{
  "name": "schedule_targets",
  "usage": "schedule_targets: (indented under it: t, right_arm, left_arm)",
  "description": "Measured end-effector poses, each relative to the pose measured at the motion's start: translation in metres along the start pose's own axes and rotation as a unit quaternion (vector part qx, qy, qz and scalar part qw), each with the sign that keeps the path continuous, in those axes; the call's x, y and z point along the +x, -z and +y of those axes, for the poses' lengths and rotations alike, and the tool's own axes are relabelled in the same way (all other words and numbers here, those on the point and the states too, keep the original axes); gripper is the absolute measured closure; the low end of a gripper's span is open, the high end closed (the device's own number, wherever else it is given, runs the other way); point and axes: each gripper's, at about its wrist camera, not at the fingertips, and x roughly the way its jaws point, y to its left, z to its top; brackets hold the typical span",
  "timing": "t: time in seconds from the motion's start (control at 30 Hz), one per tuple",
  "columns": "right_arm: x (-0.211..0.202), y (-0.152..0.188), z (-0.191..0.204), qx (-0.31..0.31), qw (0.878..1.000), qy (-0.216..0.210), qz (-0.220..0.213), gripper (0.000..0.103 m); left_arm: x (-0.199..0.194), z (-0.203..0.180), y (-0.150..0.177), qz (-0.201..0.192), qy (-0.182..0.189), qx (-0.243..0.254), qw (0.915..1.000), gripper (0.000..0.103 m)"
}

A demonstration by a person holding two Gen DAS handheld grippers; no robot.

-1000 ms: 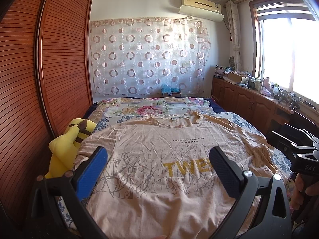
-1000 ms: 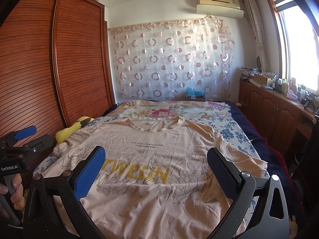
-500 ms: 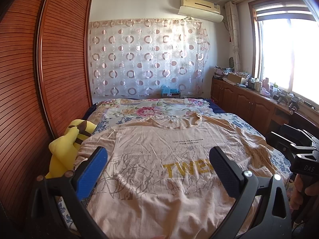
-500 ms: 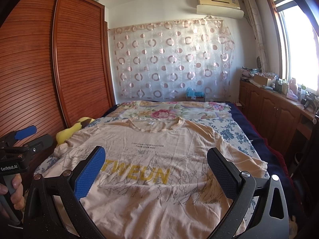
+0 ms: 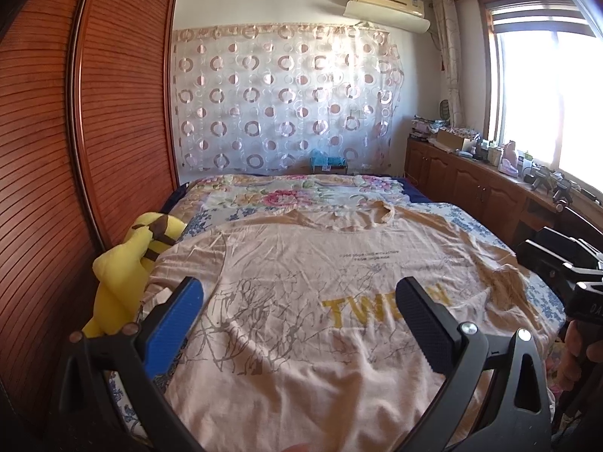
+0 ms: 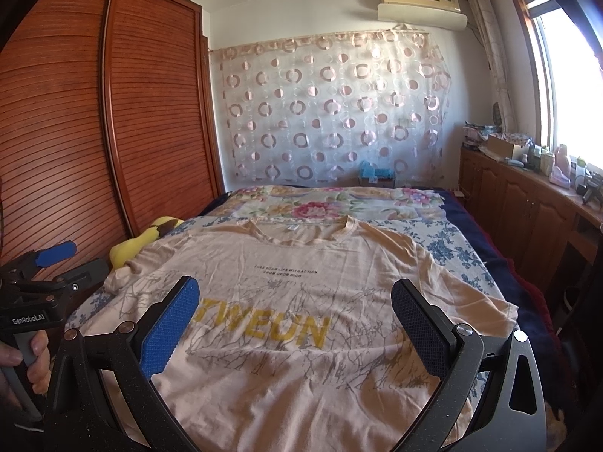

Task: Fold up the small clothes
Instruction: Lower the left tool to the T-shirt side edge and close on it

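A peach T-shirt [image 6: 301,301] lay spread flat, front up, on the bed [image 6: 452,248], collar at the far end. Both claws, left [image 5: 297,324] and right [image 6: 294,324], hovered over its near half, jaws wide apart and empty. The thin cloth looked light, limp and wrinkly; the sleeve or hem edges seemed best to pinch.

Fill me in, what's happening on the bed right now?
A person holds a gripper in each hand over a peach T-shirt spread flat, front up, on the bed, collar at the far end. The left gripper and right gripper both hover open above the shirt's lower half, gripping nothing. No fold has been made yet. A yellow plush toy lies at the bed's left edge beside the shirt's sleeve.
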Motion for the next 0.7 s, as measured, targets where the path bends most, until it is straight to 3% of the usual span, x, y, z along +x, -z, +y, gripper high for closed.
schedule_targets:
  t: [0.2,0.4,0.57,0.7]
  right_arm:
    - [0.024,0.004,0.015,-0.011,1.000,-0.010,0.008,0.000]
    - [0.054,0.011,0.021,-0.029,0.999,-0.025,0.023,0.000]
    - [0.080,0.020,0.028,-0.034,0.994,-0.073,0.068,0.000]
    - [0.097,0.028,0.041,-0.054,0.988,-0.100,0.106,0.012]
  left_arm:
    - [0.022,0.023,0.011,0.023,-0.020,-0.006,0.9995,0.000]
    - [0.050,0.054,0.026,0.056,-0.015,-0.030,0.9979,0.000]
    - [0.063,0.080,0.032,0.078,-0.021,-0.029,0.9963,0.000]
    - [0.066,0.101,0.032,0.091,-0.021,-0.026,0.9953,0.000]
